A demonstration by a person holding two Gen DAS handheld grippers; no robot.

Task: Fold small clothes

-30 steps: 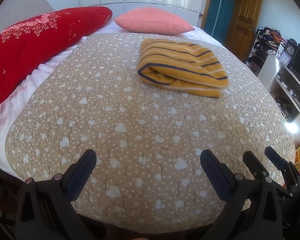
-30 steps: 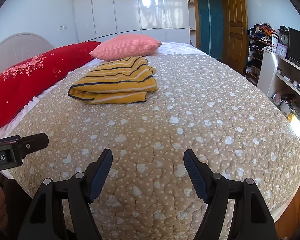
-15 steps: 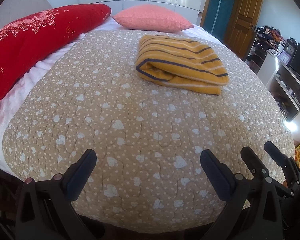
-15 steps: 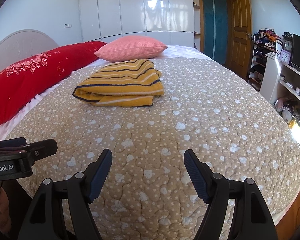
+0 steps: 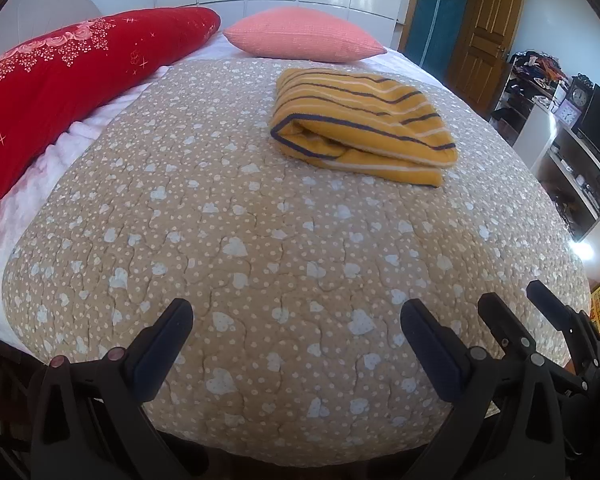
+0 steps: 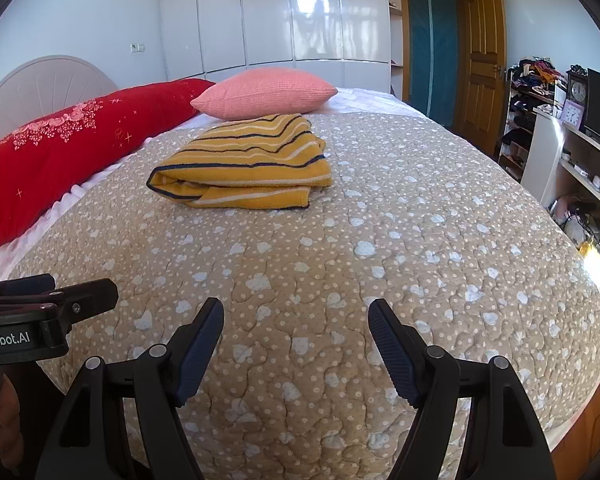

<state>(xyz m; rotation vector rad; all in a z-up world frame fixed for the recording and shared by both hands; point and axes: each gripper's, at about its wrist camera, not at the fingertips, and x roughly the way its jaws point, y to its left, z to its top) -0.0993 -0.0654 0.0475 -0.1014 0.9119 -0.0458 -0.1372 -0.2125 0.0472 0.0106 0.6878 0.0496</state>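
A yellow garment with dark and white stripes (image 5: 360,124) lies folded on the beige heart-patterned bedspread (image 5: 260,240), toward the far side of the bed; it also shows in the right wrist view (image 6: 248,168). My left gripper (image 5: 296,320) is open and empty above the bed's near edge, well short of the garment. My right gripper (image 6: 296,320) is open and empty, also near the bed's front edge. The right gripper's fingers show at the lower right of the left wrist view (image 5: 500,320). The left gripper's body shows at the left of the right wrist view (image 6: 40,312).
A long red pillow (image 5: 60,80) lies along the bed's left side and a pink pillow (image 5: 304,40) at the head. White wardrobes (image 6: 272,16) and a wooden door (image 6: 484,64) stand behind. Shelves with clocks and clutter (image 6: 572,128) line the right wall.
Both grippers have drawn back and tilted up a little, so the garment sits lower in both views and more of the room shows. The garment itself has not moved. Both jaws stay open.
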